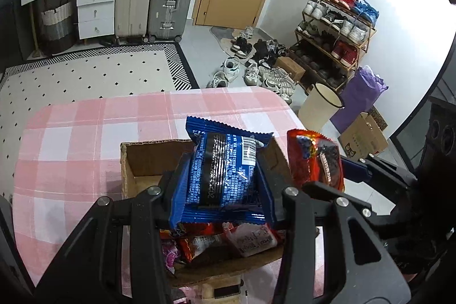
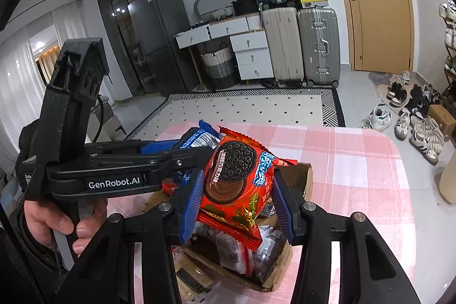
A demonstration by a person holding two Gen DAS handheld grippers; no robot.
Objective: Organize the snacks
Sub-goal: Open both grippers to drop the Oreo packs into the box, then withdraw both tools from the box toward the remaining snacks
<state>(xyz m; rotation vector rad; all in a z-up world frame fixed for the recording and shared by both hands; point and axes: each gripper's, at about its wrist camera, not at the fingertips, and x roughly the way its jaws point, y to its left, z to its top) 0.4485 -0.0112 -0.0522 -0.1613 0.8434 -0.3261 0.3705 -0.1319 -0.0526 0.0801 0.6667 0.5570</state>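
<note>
My left gripper [image 1: 223, 175] is shut on a blue snack packet [image 1: 225, 170] and holds it above an open cardboard box [image 1: 128, 164] on the pink checked tablecloth [image 1: 71, 147]. My right gripper [image 2: 238, 190] is shut on a red Oreo packet [image 2: 236, 184], also above the box [image 2: 305, 178]. The red packet [image 1: 316, 158] shows to the right in the left wrist view. The left gripper [image 2: 182, 158] with the blue packet [image 2: 199, 137] shows to the left in the right wrist view. Several snack packets [image 1: 248, 238] lie in the box's near end.
The table's far edge [image 1: 171, 93] drops to a dotted rug [image 1: 99, 76]. A cream bin [image 1: 319, 104], a purple bag [image 1: 359, 99], a shoe rack [image 1: 336, 30] and loose shoes stand to the right. Suitcases [image 2: 302, 44] and white drawers [image 2: 250, 53] stand by the far wall.
</note>
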